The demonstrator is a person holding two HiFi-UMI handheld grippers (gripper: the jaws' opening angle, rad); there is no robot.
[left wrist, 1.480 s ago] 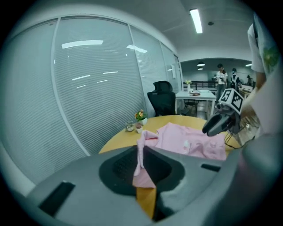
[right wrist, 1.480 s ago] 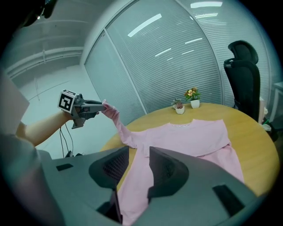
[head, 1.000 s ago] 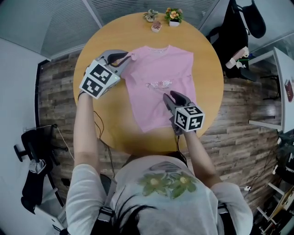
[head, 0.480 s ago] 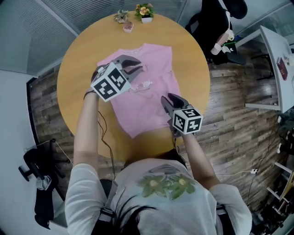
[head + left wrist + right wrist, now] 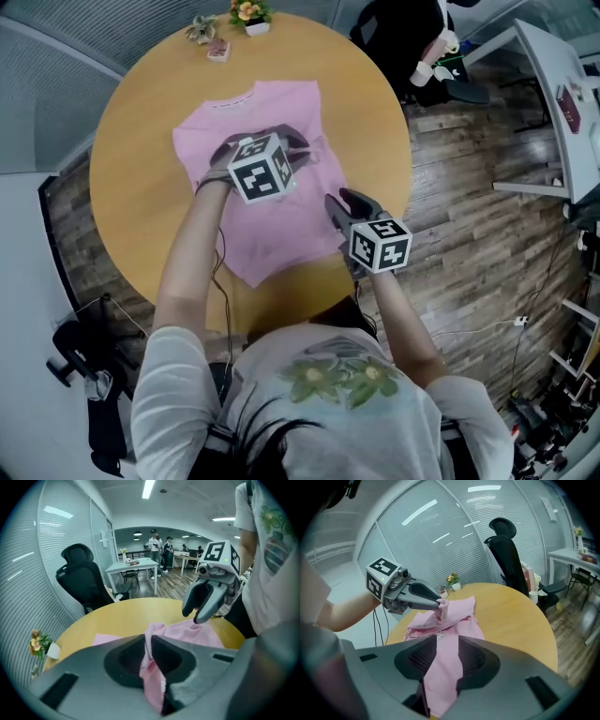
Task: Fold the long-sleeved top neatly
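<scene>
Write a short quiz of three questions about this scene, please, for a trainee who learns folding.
1. True or false: the left gripper is shut on a fold of the pink cloth top.
2. What stands at the far edge of the round wooden table? A: small potted flowers; B: a mug; C: a book.
3. Fill in: the right gripper's jaws stand ____.
Key: 1 true; 2 A; 3 apart.

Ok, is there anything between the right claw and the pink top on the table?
Nothing visible does. The right claw hangs open over the pink top, with only its fabric showing between the jaws. The left claw, shut on the fabric, is further up the top, to one side.
</scene>
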